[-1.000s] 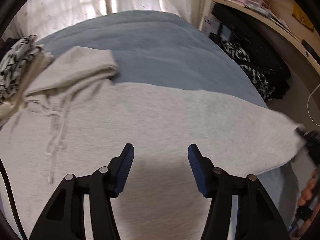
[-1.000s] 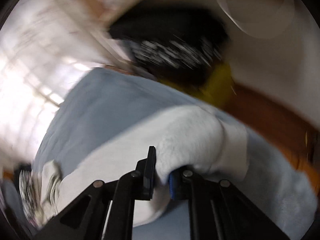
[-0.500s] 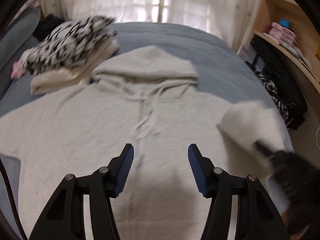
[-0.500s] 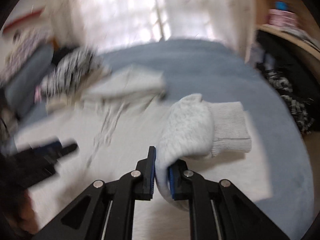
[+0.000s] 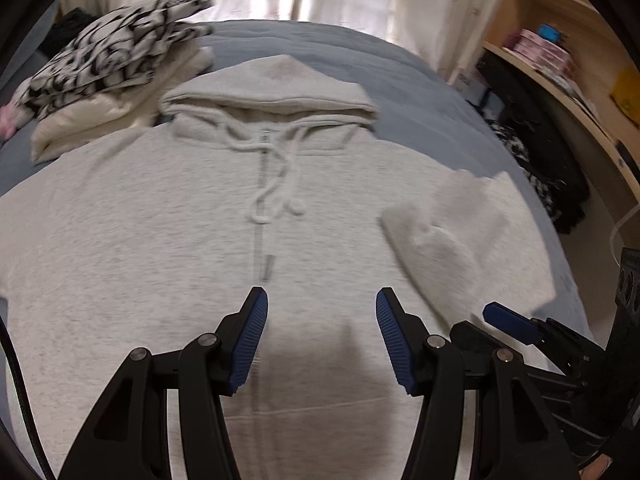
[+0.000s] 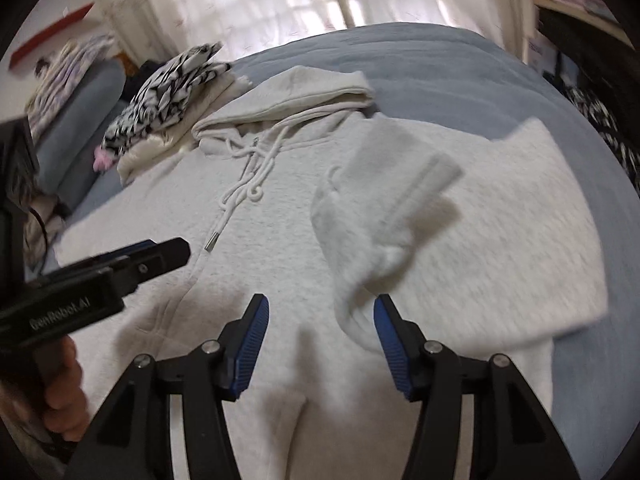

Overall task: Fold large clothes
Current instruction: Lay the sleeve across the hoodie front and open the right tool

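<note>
On the blue bed (image 6: 460,64), your hoodie (image 5: 160,240) lay face up, its sleeve (image 6: 360,240) folded inward just ahead of your right gripper (image 6: 318,340), whose jaws had just opened off it, your left gripper (image 5: 320,336) wide, empty.

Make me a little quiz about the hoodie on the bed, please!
1. True or false: the right gripper clamps the sleeve.
2. What lies beside the hood? A) striped clothes pile B) a shoe C) a book
3. Fill in: the sleeve is folded over the hoodie's ____.

Key: 1 false, the jaws have just opened and the sleeve lies loose between them. 2 A. 3 front.
</note>
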Tool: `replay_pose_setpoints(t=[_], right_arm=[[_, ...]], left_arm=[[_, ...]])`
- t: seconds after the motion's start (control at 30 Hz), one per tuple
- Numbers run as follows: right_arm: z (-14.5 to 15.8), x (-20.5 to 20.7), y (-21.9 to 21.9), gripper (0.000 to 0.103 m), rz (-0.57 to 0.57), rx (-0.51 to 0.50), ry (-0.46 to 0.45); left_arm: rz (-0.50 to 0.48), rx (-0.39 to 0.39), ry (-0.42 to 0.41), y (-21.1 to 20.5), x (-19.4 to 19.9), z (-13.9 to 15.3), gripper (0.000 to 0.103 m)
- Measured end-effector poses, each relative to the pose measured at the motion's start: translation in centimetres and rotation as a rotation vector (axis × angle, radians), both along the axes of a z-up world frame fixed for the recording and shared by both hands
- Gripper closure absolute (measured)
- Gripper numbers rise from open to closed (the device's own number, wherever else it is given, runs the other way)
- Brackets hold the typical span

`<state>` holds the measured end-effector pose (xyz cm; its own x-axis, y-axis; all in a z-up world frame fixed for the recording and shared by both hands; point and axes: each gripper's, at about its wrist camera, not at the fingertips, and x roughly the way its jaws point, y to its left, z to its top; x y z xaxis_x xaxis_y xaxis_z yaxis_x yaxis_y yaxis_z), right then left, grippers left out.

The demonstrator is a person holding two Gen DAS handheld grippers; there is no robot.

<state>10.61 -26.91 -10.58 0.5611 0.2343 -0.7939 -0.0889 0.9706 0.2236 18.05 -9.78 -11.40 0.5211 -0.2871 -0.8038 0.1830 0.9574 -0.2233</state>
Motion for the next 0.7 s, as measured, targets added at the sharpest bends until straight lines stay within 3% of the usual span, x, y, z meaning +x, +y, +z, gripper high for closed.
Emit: replay_pose_setpoints(t=[0.17,0.3,0.4,0.57,0.7], right_arm=[[1.0,-2.4,-1.6,0.048,-0.164,-0.048,-0.038],[0.5,-3.8,-3.2,0.048,-0.28,-0.071,-0.017],[0.1,-4.9,-4.3,0.048,-0.353,-0.1,-0.017],[-1.6,-5.2,-5.6,0.048,-0.412,-0.093,0.003],[-2.6,-5.3,-5.8,0.048,-0.413,-0.091,0.02]], left_arm=[[-0.08,0.002,-0.008,-3.0,-0.5,0.3,0.046],[-0.138,0.021,-0.011,-6.0,-0.5,0.2,0.045],[-0.175,0.053,-0.012,-8.7,-0.4,-0.1,0.035],[-0.207,0.115,0.006,-12.4,0.3,-1.2,0.033],[-0.191,0.211,0.041,-14.8,1.7,-2.5,0.033]])
